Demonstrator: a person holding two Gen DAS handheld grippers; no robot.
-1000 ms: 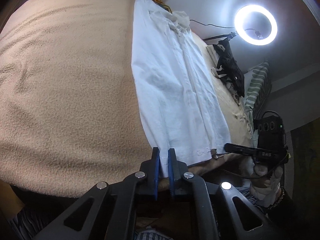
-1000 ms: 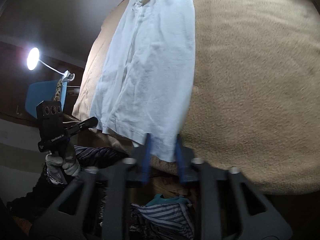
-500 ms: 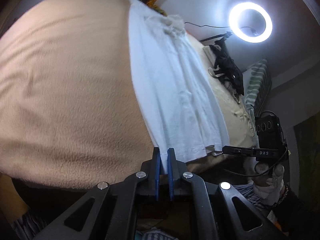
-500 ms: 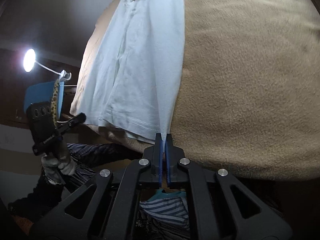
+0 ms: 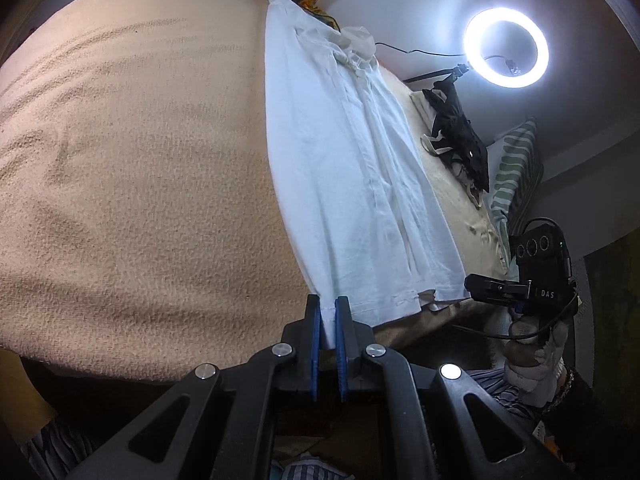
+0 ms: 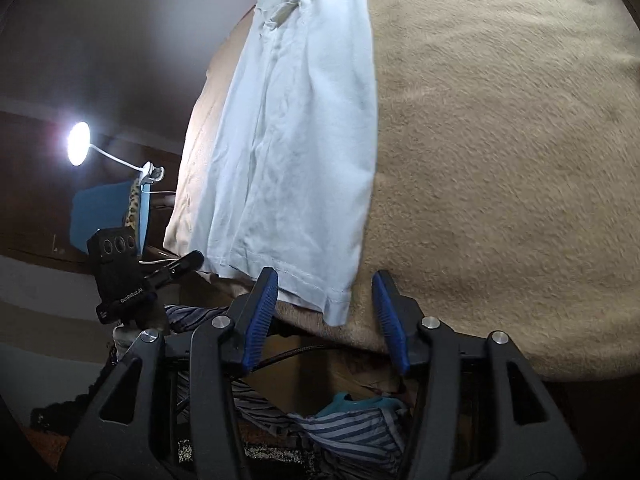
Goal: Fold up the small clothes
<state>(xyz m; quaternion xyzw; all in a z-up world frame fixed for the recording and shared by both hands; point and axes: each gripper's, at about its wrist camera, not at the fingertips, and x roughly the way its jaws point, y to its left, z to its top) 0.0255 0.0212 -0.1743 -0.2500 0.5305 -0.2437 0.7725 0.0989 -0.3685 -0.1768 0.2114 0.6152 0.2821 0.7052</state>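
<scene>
A ring light [image 5: 506, 47] glows above a black garment [image 5: 460, 132] on the beige blanket [image 5: 132, 184].

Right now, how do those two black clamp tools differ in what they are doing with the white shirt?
The left gripper has its fingers pinched shut on the white shirt hem corner. The right gripper has just been opening: its fingers stand apart, and the other hem corner lies loose between them. Both sit at the near edge of the beige blanket.

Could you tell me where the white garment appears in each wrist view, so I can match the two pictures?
Left wrist: white garment runs right of centre, from the top down to the left gripper.
Right wrist: it runs left of centre; its hem corner lies between the open right gripper jaws.
Shared landmark: beige blanket.
</scene>
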